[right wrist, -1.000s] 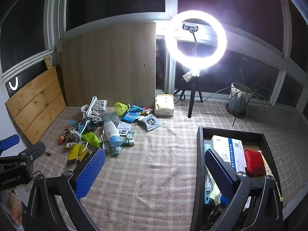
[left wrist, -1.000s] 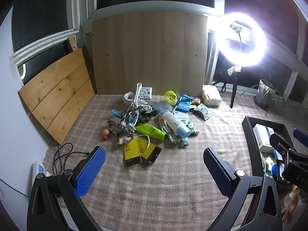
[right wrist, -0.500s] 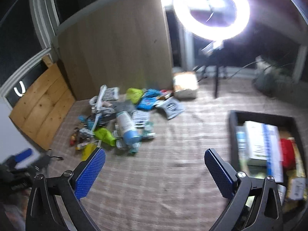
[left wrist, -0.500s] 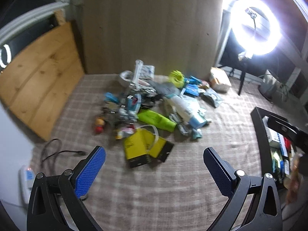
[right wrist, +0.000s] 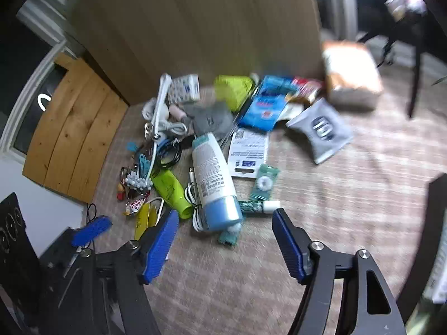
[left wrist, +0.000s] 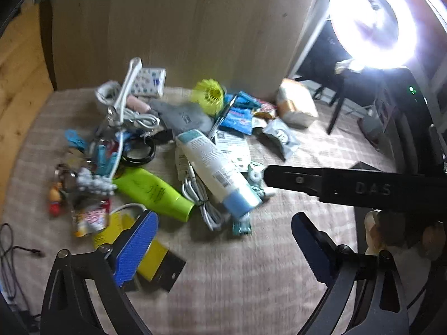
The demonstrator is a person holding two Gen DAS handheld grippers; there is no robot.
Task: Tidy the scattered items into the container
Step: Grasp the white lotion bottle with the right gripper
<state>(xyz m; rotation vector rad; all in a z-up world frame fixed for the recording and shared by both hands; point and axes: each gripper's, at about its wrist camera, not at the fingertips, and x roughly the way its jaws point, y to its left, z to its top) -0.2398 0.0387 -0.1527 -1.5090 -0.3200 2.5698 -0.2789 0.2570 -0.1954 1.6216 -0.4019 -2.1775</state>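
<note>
While both our claws hang over the checked cloth (left wrist: 237,279), neither has hold of anything: our left claw (left wrist: 223,237) stands wide with its jaws closing a little, and our right claw (right wrist: 223,240) is about half open and closing faster, with only bare cloth in each gap. We see the left claw's near blue pad (left wrist: 134,248) over the yellow card (left wrist: 156,254), though the blur keeps us from telling whether it touches. Just beyond that pad lies the green bottle (left wrist: 153,192), with a white cable (left wrist: 201,201) beside it. From the right wrist view, the white tube (right wrist: 213,178) with the blue cap lies just ahead of our right claw, its cap end nearest and slightly left of the gap's middle, and a small teal item (right wrist: 229,236) sits right at the gap's far edge. Behind the tube the rest of the pile spreads toward the upright board (right wrist: 195,28): a blue packet (right wrist: 264,111), a grey pouch (right wrist: 321,131), a yellow shuttlecock (left wrist: 209,95), a black cable loop (left wrist: 138,150) and a white wand (right wrist: 159,106). We can make out the container (right wrist: 431,237) only as a dark wall at the right edge of the right wrist view, well apart from the pile. In the left wrist view our right claw's black finger (left wrist: 335,184) reaches across toward the tube's cap, with a hand (left wrist: 391,237) beneath it.
</note>
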